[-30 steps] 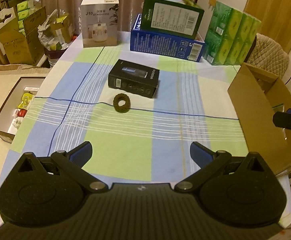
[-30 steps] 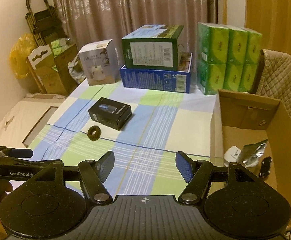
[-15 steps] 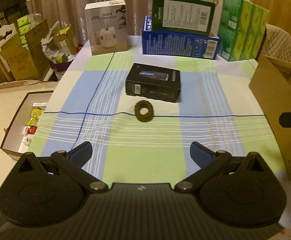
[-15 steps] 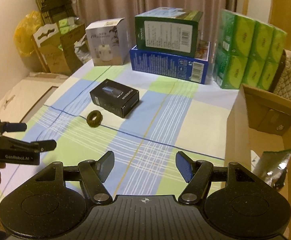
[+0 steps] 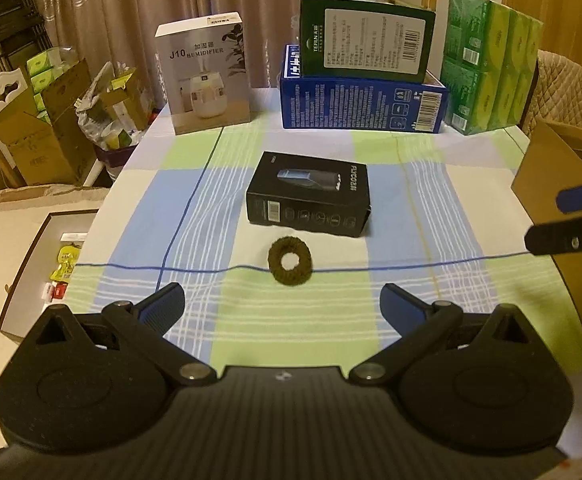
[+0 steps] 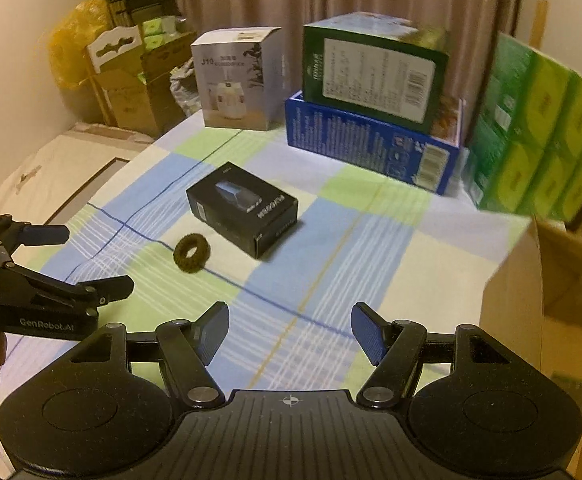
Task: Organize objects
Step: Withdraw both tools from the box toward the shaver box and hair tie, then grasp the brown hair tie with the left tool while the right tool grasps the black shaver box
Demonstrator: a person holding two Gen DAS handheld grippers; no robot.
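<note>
Covering the table, a checked cloth [image 5: 299,332] lies under both grippers' [image 5: 283,304] [image 6: 289,332] empty, parted jaws.

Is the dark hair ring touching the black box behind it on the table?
Apart. In the left wrist view a strip of tablecloth shows plainly between the hair ring and the black box.

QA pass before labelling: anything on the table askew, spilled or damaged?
Only one oddity: the dark green carton sits skewed on the blue carton, its corner overhanging in the right wrist view. The black rectangular box and brown fuzzy ring lie flat, intact.
</note>
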